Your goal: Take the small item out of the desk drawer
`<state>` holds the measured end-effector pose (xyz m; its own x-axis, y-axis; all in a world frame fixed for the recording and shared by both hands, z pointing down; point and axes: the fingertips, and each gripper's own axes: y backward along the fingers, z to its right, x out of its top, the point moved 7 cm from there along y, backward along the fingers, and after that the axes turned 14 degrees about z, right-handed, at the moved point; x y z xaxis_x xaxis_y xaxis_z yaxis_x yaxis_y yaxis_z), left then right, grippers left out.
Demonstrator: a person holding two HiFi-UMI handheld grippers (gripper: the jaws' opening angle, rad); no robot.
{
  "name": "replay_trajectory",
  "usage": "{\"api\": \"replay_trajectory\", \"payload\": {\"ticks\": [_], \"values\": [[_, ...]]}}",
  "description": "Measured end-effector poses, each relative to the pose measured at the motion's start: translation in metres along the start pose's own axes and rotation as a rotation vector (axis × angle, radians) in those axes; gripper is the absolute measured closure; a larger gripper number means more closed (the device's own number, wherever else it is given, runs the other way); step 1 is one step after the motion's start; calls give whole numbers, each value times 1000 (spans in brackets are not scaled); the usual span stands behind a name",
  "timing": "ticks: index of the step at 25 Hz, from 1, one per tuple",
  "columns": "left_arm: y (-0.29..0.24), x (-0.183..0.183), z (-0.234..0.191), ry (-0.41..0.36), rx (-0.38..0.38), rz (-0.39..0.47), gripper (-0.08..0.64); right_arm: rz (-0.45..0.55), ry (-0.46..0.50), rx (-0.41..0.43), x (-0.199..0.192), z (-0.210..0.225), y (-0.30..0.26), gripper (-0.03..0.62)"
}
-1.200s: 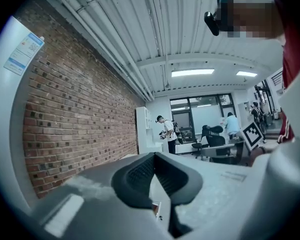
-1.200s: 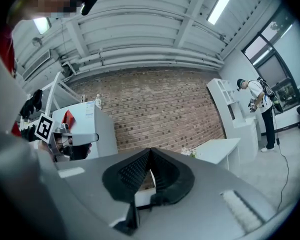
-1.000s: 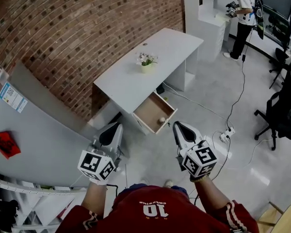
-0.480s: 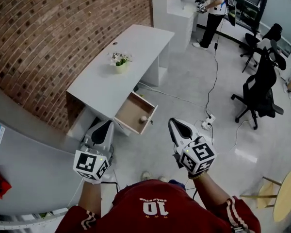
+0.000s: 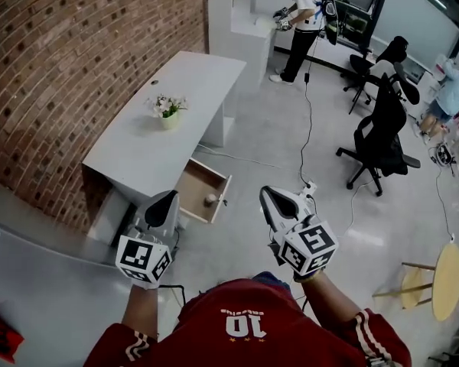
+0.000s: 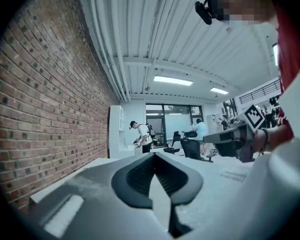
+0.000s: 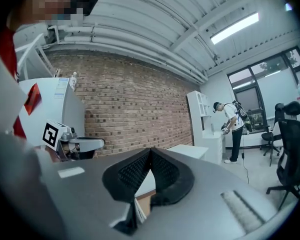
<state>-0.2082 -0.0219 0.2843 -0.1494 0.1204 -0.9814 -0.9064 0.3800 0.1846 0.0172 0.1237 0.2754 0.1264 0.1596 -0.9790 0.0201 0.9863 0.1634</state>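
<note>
1. I stand on a grey floor (image 5: 291, 128) and look steeply down past my red shirt, holding a pair of tongs out level in each hand.
2. My left tongs (image 5: 169, 196) are closed, the two dark tips pressed together with nothing between them.
3. My right tongs (image 5: 265, 193) are closed the same way and are empty too.
4. Each pair carries a white cube with black square markers, close to my hand.
5. Ahead of the left tongs, a long white desk (image 5: 138, 155) stands with its back against a red brick wall (image 5: 61, 60).
6. A wooden drawer (image 5: 193, 189) at the near end of the desk is pulled open, out over the floor.
7. A small pale ball (image 5: 210, 199) lies inside the drawer, near its front edge, between the two pairs of tongs as I look down and apart from both.
8. A small pot of white flowers (image 5: 167, 110) stands on the desk top.
9. To the right are a black office chair (image 5: 379, 140) and a white power strip (image 5: 309, 189) on a cable.
10. Beyond the desk, a person (image 5: 302, 17) stands at a tall white cabinet (image 5: 233, 14).
</note>
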Motion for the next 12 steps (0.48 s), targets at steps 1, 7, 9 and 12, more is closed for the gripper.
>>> {"api": "replay_trajectory", "payload": {"ticks": [1, 7, 9, 12], "values": [[1, -1, -2, 6, -5, 3, 557, 3, 2, -3, 0, -3, -1, 590], [-4, -4, -8, 4, -26, 8, 557, 17, 0, -24, -3, -4, -8, 591], [-5, -5, -11, 4, -25, 7, 557, 19, -6, -23, -6, -4, -13, 591], [-6, -7, -16, -1, -18, 4, 557, 14, -13, -9, -11, -3, -23, 591]]}}
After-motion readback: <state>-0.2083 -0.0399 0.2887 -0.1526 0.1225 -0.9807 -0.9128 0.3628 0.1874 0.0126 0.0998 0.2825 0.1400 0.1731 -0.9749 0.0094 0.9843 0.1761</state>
